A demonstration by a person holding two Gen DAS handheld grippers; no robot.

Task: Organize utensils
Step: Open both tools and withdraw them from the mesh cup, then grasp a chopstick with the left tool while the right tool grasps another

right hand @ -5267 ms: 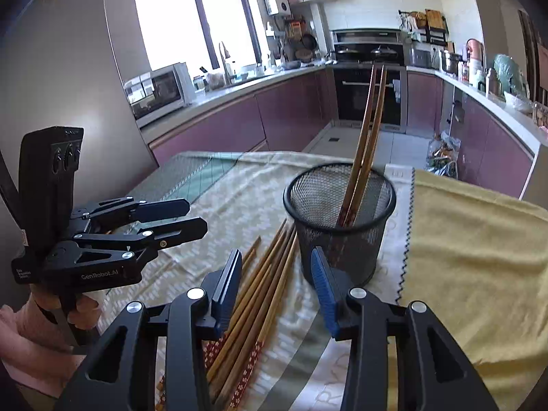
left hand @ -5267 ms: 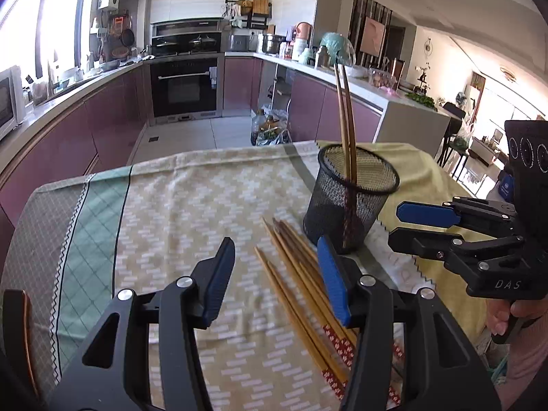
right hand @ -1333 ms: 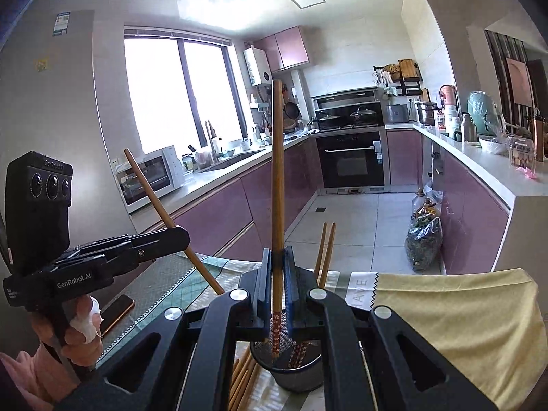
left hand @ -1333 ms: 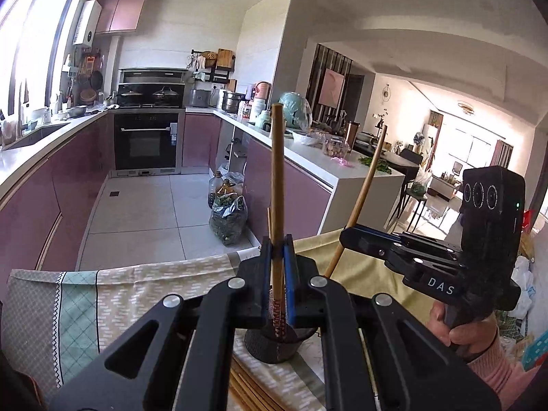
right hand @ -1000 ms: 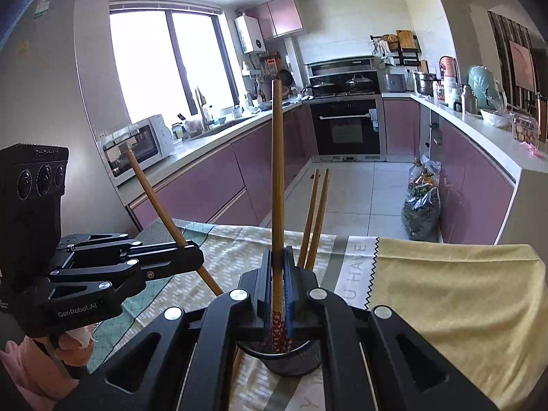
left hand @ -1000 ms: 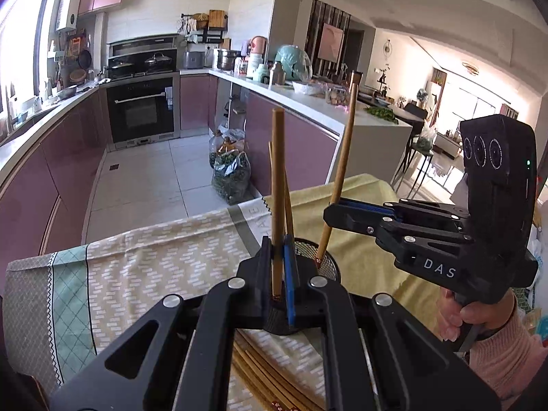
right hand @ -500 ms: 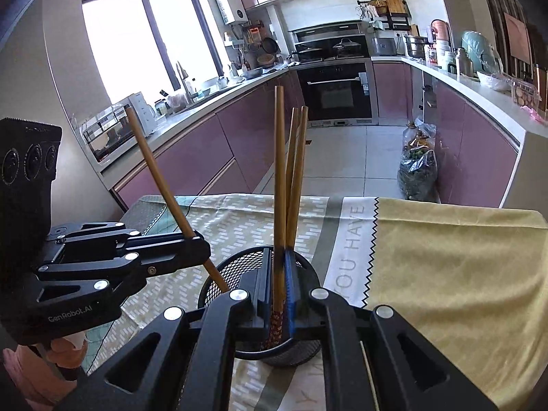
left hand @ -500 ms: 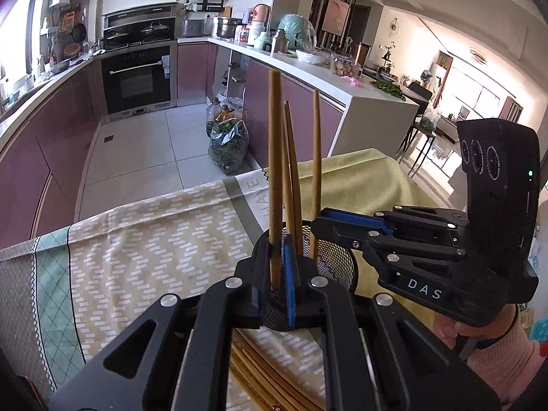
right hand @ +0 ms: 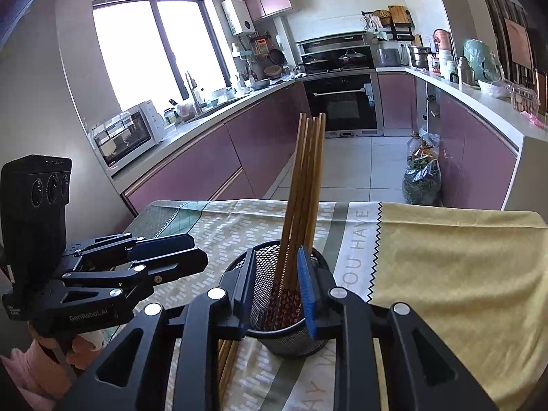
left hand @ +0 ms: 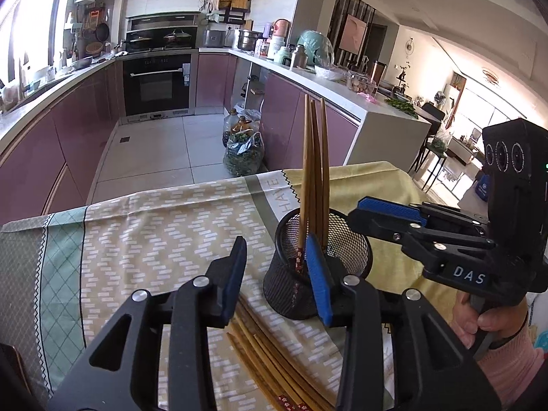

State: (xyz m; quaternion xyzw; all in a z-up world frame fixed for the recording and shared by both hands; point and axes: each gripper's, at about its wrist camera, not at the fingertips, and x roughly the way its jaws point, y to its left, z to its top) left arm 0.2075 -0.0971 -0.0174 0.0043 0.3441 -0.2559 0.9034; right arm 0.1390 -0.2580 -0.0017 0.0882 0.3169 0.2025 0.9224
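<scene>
Over the worktop I hold both grippers tilted down at the mesh cup [left hand: 318,267], where the chopsticks [right hand: 303,185] now stand. Left gripper [left hand: 277,274] and right gripper [right hand: 274,289] jaws have just been opening, released. "DAS" and, I think, "GenRobot.AI" mark them. Loose chopsticks [left hand: 270,359] are partly hidden.

Sunlit kitchen: mauve cabinets [right hand: 212,167], black oven [left hand: 157,84], tiled floor [left hand: 154,150].
</scene>
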